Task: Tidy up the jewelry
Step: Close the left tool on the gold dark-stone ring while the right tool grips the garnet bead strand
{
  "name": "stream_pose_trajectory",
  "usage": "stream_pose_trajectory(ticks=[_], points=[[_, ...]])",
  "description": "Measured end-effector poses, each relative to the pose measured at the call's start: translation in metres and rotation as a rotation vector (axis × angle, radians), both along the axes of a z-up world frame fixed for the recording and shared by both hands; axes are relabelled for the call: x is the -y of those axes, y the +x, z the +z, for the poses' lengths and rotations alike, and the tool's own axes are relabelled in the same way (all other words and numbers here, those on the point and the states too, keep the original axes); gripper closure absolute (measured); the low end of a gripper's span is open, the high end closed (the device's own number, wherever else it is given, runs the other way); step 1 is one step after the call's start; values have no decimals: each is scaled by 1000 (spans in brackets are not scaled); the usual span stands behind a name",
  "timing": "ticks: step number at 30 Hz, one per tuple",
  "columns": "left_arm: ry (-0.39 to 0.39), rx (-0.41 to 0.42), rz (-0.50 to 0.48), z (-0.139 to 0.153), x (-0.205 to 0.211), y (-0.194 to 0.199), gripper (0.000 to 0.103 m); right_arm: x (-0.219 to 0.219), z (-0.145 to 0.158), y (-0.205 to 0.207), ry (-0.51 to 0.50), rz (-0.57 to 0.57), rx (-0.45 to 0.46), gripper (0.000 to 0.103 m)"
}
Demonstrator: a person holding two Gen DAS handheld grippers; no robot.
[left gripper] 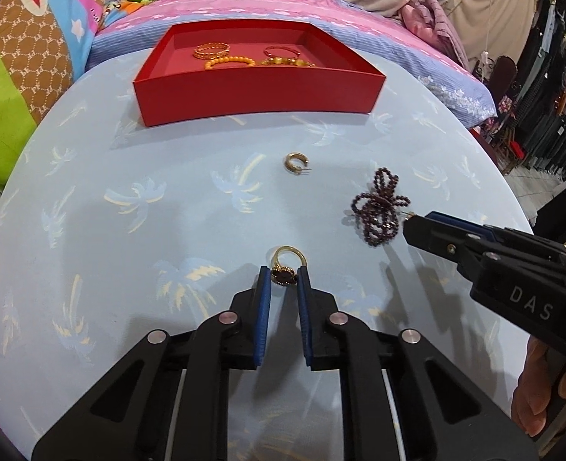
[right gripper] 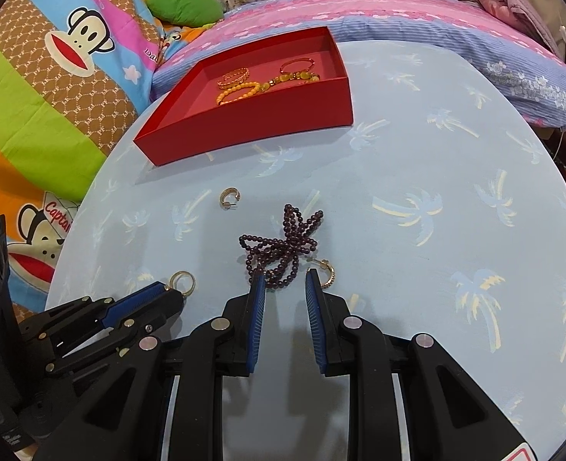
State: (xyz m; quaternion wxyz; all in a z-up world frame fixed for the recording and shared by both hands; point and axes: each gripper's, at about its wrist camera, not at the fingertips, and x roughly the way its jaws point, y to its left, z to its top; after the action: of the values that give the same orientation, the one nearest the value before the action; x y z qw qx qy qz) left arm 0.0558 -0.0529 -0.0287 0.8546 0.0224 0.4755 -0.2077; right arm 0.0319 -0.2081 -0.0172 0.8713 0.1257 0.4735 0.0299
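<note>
My left gripper (left gripper: 283, 279) is shut on a gold ring with a dark stone (left gripper: 283, 274), which rests on the table; the ring's band (right gripper: 183, 282) also shows in the right wrist view. My right gripper (right gripper: 284, 282) is open over bare cloth. Its left fingertip touches a dark purple bead necklace (right gripper: 283, 246) and a gold hoop earring (right gripper: 327, 273) lies just outside its right finger. A second hoop earring (left gripper: 296, 163) lies alone further out. The red box (left gripper: 259, 92) at the far side holds gold and red bangles and orange and yellow bead bracelets.
The round table (left gripper: 129, 230) has a light blue palm-print cloth. Behind it lie a pink and blue pillow (left gripper: 244, 4) and bright cartoon bedding (right gripper: 52, 77). Hanging clothes (left gripper: 551, 96) fill the far right. A hand (left gripper: 544, 395) holds the right gripper.
</note>
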Motion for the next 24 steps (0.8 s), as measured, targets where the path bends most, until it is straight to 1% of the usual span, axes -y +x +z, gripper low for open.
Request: stream_pose_trajectory(ticks=[5,9,24], points=[[17,-2,46,0,-9,8,90,-6,-1,6,3,19,-2,81],[17,-7,64,0,-13,14,90,-11,-3,8,4,37,-8,81],[11,-10,60,-2,-11,23,89,-5,-14,25,28,3,-29,81]])
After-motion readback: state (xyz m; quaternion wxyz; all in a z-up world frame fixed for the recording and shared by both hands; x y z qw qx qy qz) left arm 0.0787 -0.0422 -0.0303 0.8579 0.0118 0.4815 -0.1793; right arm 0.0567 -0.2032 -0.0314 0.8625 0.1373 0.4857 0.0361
